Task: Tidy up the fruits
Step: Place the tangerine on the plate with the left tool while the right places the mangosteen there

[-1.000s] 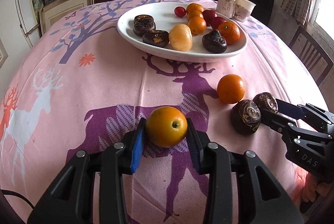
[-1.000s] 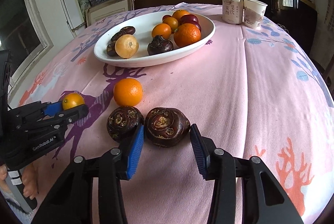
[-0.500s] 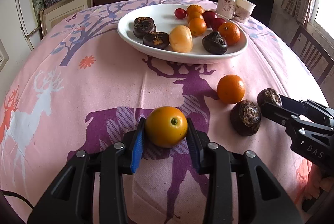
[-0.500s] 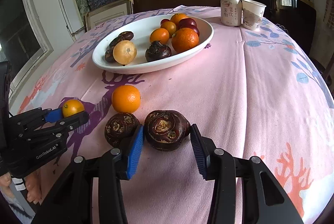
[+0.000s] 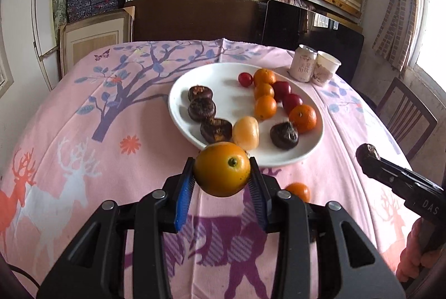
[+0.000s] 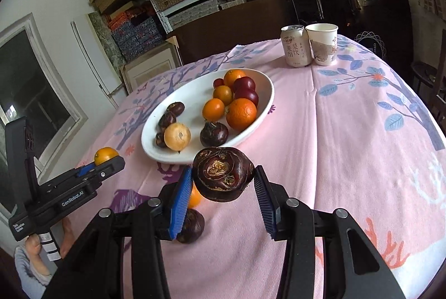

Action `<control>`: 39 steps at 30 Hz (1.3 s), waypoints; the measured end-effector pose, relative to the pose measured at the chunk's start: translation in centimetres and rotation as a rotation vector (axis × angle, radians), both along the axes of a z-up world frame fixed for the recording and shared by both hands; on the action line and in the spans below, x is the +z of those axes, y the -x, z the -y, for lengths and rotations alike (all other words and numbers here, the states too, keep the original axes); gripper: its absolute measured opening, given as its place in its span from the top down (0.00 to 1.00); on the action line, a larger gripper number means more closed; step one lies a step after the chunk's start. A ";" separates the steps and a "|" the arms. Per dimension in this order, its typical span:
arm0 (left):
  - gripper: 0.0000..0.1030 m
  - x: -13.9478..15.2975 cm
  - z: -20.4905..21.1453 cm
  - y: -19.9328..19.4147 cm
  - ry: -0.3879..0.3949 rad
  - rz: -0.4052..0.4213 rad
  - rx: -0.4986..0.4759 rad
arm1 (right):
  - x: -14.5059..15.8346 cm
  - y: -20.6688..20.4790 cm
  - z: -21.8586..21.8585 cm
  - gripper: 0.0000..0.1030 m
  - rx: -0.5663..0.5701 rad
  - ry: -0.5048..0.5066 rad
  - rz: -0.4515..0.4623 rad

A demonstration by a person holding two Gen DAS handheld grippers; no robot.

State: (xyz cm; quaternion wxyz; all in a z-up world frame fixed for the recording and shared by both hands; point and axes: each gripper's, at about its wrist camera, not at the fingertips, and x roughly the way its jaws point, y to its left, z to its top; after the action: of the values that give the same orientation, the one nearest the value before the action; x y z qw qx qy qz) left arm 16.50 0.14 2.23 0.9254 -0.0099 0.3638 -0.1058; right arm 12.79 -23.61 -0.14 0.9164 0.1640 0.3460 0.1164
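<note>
My left gripper (image 5: 222, 173) is shut on a small orange (image 5: 222, 172) and holds it above the table, just short of the white plate (image 5: 184, 115). My right gripper (image 6: 223, 179) is shut on a dark brown water chestnut (image 6: 223, 173), lifted near the plate's front rim (image 6: 178, 158). The plate holds several oranges, red fruits, dark chestnuts and a pale yellow fruit (image 5: 245, 131). On the cloth below lie one orange (image 5: 298, 191) and one dark chestnut (image 6: 191, 226). The left gripper with its orange shows in the right wrist view (image 6: 107, 156); the right gripper shows in the left wrist view (image 5: 368, 156).
A drink can (image 6: 295, 46) and a paper cup (image 6: 322, 43) stand at the table's far right. The round table has a pink printed cloth (image 5: 83, 131). A wooden chair (image 5: 407, 115) stands to the right; shelves and boxes are behind the table.
Both grippers have lifted their fruit off the cloth and moved toward the plate. One orange and one chestnut stayed on the table.
</note>
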 end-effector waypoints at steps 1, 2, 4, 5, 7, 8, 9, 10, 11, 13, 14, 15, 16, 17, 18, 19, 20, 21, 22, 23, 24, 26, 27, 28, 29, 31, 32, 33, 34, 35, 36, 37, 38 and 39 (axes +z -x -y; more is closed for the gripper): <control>0.64 0.5 0.1 -0.9 0.006 0.000 0.003 | 0.5 -0.7 -0.1 0.56 0.003 -0.004 -0.001; 0.64 0.8 0.2 -1.8 0.010 0.001 0.006 | 1.0 -1.5 -0.5 0.56 0.010 0.000 0.002; 0.64 1.4 0.6 -3.6 0.011 0.006 0.015 | 1.6 -2.9 -1.5 0.56 0.017 0.021 0.012; 0.64 1.6 0.9 -4.6 0.015 0.005 0.015 | 1.6 -3.6 -2.1 0.56 0.023 0.028 0.013; 0.64 1.7 1.4 -6.4 0.014 -0.003 0.013 | 1.4 -4.9 -3.4 0.56 0.046 0.033 0.012; 0.65 1.6 1.7 -7.4 0.010 -0.008 0.013 | 1.2 -5.5 -4.1 0.56 0.055 0.041 0.012; 0.65 1.5 2.1 -8.3 0.005 -0.015 0.011 | 0.9 -6.1 -4.8 0.56 0.062 0.052 0.013; 0.65 1.3 2.4 -9.2 0.002 -0.022 0.006 | 0.7 -6.7 -5.5 0.56 0.068 0.064 0.014; 0.64 1.1 2.8 -10.1 -0.002 -0.029 0.001 | 0.4 -7.2 -6.0 0.56 0.078 0.073 0.013; 0.56 0.4 3.4 -11.4 -0.010 -0.033 0.004 | 0.0 -7.9 -6.5 0.53 0.095 0.089 0.015; 0.49 0.1 3.6 -11.6 -0.010 -0.027 0.013 | 0.0 -7.9 -6.4 0.49 0.088 0.100 0.031; 0.39 -0.1 3.5 -11.6 0.001 -0.015 0.023 | 0.0 -7.7 -6.1 0.40 0.067 0.113 0.051; 0.39 -0.3 3.5 -11.7 0.003 -0.018 0.020 | 0.2 -7.5 -5.7 0.39 0.047 0.114 0.071; 0.39 -0.4 3.5 -11.8 -0.002 -0.030 0.005 | 0.3 -7.4 -5.2 0.39 0.041 0.100 0.078; 0.39 -0.4 3.2 -11.7 0.005 -0.036 -0.002 | 0.5 -7.3 -4.8 0.39 0.037 0.075 0.076; 0.39 -0.2 2.8 -11.5 0.020 -0.035 0.003 | 0.6 -7.2 -4.3 0.39 0.031 0.045 0.078; 0.39 0.1 2.3 -11.3 0.033 -0.034 0.012 | 0.8 -7.0 -4.0 0.39 0.030 0.025 0.081; 0.39 0.3 1.9 -10.9 0.042 -0.031 0.019 | 0.9 -6.7 -3.9 0.39 0.030 0.020 0.081; 0.39 0.5 1.5 -10.3 0.047 -0.025 0.026 | 0.9 -6.4 -3.8 0.39 0.030 0.022 0.079; 0.39 0.7 1.0 -9.7 0.048 -0.017 0.037 | 0.9 -5.9 -3.6 0.39 0.028 0.021 0.079; 0.39 0.7 0.5 -8.9 0.049 -0.009 0.049 | 0.9 -5.5 -3.4 0.39 0.023 0.013 0.082; 0.39 0.6 -0.4 -7.3 0.054 -0.007 0.062 | 0.8 -4.8 -2.9 0.37 0.009 0.001 0.079; 0.39 0.3 -0.9 -6.4 0.058 -0.010 0.067 | 0.7 -4.5 -2.6 0.37 0.002 -0.007 0.077; 0.39 0.0 -1.3 -5.4 0.062 -0.011 0.075 | 0.6 -4.3 -2.2 0.37 -0.008 -0.017 0.075; 0.39 -0.3 -1.8 -4.4 0.061 -0.011 0.084 | 0.5 -4.0 -1.8 0.37 -0.018 -0.032 0.071; 0.36 -1.0 -2.3 -2.6 0.038 -0.010 0.105 | 0.2 -3.3 -0.9 0.37 -0.030 -0.066 0.064; 0.34 -1.3 -2.4 -1.8 0.022 -0.007 0.116 | 0.0 -2.9 -0.5 0.37 -0.038 -0.078 0.061; 0.32 -1.6 -2.4 -1.0 0.011 -0.001 0.124 | -0.1 -2.5 -0.1 0.36 -0.045 -0.090 0.058; 0.31 -1.8 -2.4 -0.3 0.000 0.001 0.125 | -0.2 -2.1 0.3 0.35 -0.052 -0.105 0.054; 0.30 -2.0 -2.3 0.4 -0.008 0.002 0.121 | -0.3 -1.7 0.7 0.35 -0.056 -0.118 0.050; 0.30 -2.1 -2.2 1.0 -0.017 0.003 0.116 | -0.5 -1.4 1.1 0.33 -0.059 -0.130 0.045; 0.29 -2.3 -1.9 1.6 -0.026 0.005 0.109 | -0.6 -1.1 1.3 0.33 -0.062 -0.141 0.040; 0.29 -2.4 -1.6 1.9 -0.038 0.007 0.100 | -0.7 -0.9 1.5 0.32 -0.064 -0.150 0.035; 0.28 -2.6 -1.2 2.4 -0.054 0.009 0.092 | -0.9 -0.6 1.7 0.32 -0.063 -0.160 0.028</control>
State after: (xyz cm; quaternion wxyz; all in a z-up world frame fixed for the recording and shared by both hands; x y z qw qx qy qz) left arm 14.14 1.33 -0.34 0.9309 -0.0012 0.3614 -0.0537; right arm 13.44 -25.29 -0.99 0.9085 0.2456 0.3172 0.1170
